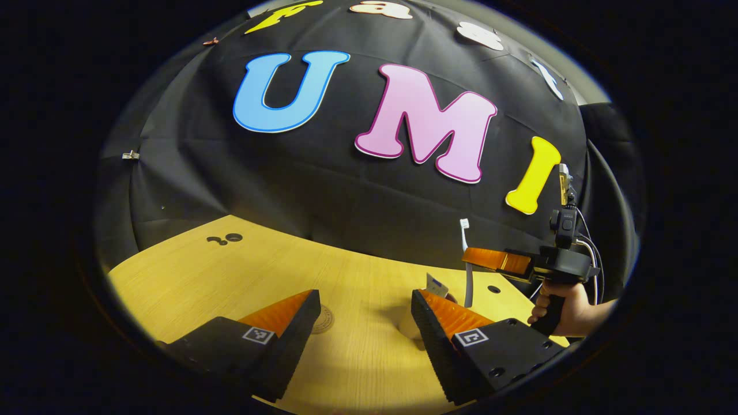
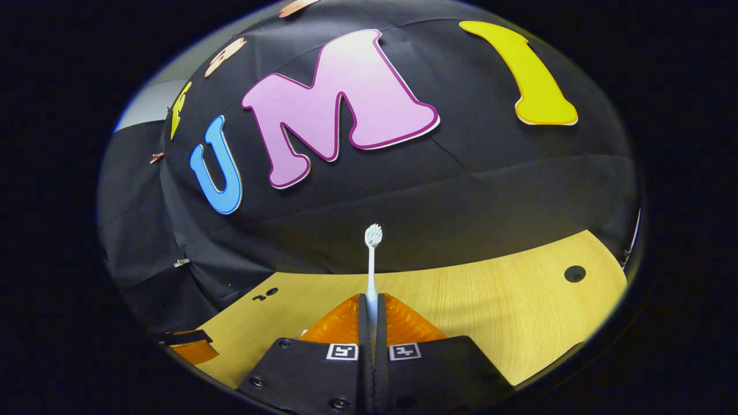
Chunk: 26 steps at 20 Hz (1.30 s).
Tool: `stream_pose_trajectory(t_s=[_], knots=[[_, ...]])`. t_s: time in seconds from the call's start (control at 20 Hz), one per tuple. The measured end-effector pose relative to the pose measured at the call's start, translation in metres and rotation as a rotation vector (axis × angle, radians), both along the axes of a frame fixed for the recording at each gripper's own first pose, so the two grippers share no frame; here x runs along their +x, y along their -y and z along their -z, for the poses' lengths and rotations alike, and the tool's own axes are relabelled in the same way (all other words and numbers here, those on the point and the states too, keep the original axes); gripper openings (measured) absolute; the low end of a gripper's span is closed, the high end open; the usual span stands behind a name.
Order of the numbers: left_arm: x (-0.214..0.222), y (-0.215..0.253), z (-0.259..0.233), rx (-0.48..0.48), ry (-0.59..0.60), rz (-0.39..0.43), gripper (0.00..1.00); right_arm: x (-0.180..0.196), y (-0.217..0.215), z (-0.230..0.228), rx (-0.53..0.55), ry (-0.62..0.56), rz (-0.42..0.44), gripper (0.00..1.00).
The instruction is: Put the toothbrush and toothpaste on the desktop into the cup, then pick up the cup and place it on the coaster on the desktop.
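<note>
Right hand-held gripper (image 2: 372, 323) clamping upright toothbrush (image 2: 372, 259)

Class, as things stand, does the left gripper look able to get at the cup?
Probably yes. The left gripper is open, and the cup stands on the desk just beside its right-hand finger. The right gripper holds the toothbrush above, apart.

The cup (image 1: 410, 328) is mostly hidden behind the left tongs (image 1: 364, 323) (its rim too); the toothbrush (image 2: 372, 271) handle's lower end is hidden.

Both views low over desktop (image 1: 357, 357)
</note>
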State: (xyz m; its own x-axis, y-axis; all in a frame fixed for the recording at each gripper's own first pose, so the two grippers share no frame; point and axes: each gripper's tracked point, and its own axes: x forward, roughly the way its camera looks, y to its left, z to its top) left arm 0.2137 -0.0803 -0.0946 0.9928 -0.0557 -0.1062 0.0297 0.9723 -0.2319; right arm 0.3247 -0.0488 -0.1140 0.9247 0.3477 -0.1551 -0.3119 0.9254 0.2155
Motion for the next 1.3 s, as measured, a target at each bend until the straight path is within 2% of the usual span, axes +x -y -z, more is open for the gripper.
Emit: stream_pose_trajectory(t_s=[0.25,0.7,0.95,1.05,1.1,1.15,1.2,1.25,1.3], knots=[[-0.002,0.002,0.011,-0.001,-0.021,0.007,0.98,0.018,-0.008,0.008,-0.004,0.066,-0.008,0.05],[-0.002,0.025,0.028,0.012,-0.041,0.061,0.98,0.017,-0.024,0.031,-0.171,0.205,-0.102,0.05],[-0.001,0.030,0.034,0.005,-0.053,0.063,0.98,0.003,-0.017,0.046,-0.138,0.187,-0.107,0.09],[0.000,0.030,0.036,0.004,-0.057,0.063,0.98,-0.010,-0.016,0.052,-0.130,0.176,-0.119,0.17],[0.000,0.030,0.038,0.006,-0.059,0.063,0.97,-0.016,-0.017,0.057,-0.130,0.163,-0.130,0.31],[0.001,0.031,0.038,0.007,-0.062,0.064,0.98,-0.024,-0.016,0.059,-0.136,0.148,-0.141,0.33],[0.001,0.032,0.039,0.006,-0.064,0.066,0.98,-0.027,-0.014,0.061,-0.146,0.143,-0.138,0.41],[0.001,0.032,0.039,0.005,-0.068,0.069,0.98,-0.029,-0.009,0.058,-0.148,0.144,-0.119,0.41],[0.000,0.033,0.040,0.005,-0.070,0.069,0.98,-0.033,-0.009,0.051,-0.133,0.142,-0.111,0.48]])
